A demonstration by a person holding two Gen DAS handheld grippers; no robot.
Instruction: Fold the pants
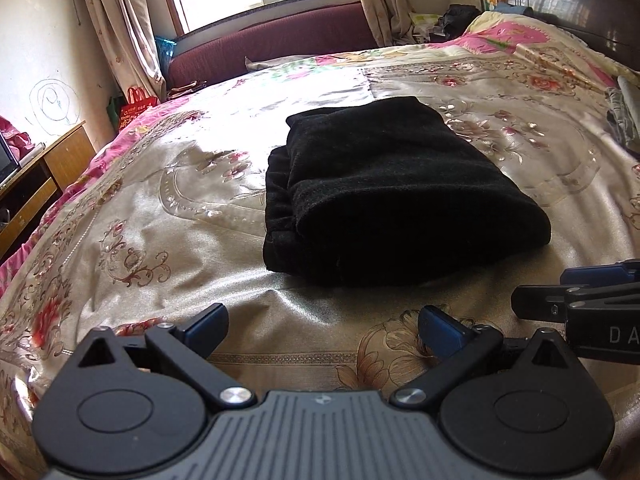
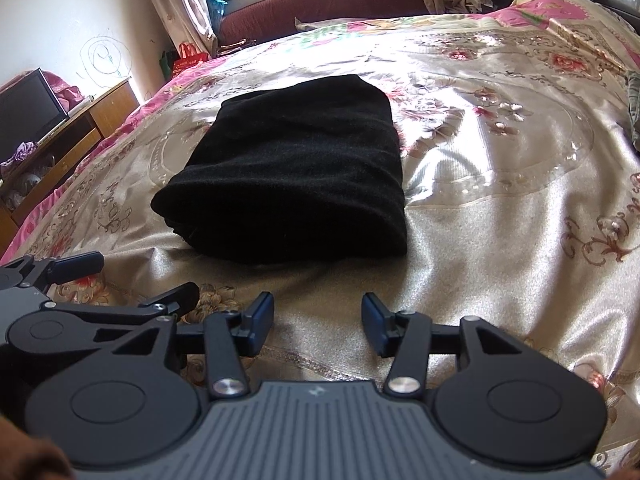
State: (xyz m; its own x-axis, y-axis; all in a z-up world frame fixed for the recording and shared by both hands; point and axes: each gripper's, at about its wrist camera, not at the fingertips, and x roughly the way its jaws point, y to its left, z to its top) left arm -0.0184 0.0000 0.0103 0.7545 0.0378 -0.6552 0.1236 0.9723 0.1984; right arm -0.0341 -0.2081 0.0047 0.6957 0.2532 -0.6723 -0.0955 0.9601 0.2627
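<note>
Black tongs (image 1: pixel 323 326) w/ blue pads (image 1: pixel 440 330), silver screws (image 1: pixel 236 395), ribbed grey body (image 1: pixel 320 436)

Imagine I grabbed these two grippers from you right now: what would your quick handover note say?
Left gripper: open, holding nothing, low over the bedspread, short of the pants.
Right gripper: open, empty, beside the left one.
Black pants: a compact folded bundle in the middle of the bed, touched by neither gripper.
Done: the folding looks finished.
Left: probably nothing; perhaps tidy the layered edge on the bundle's left side.
</note>
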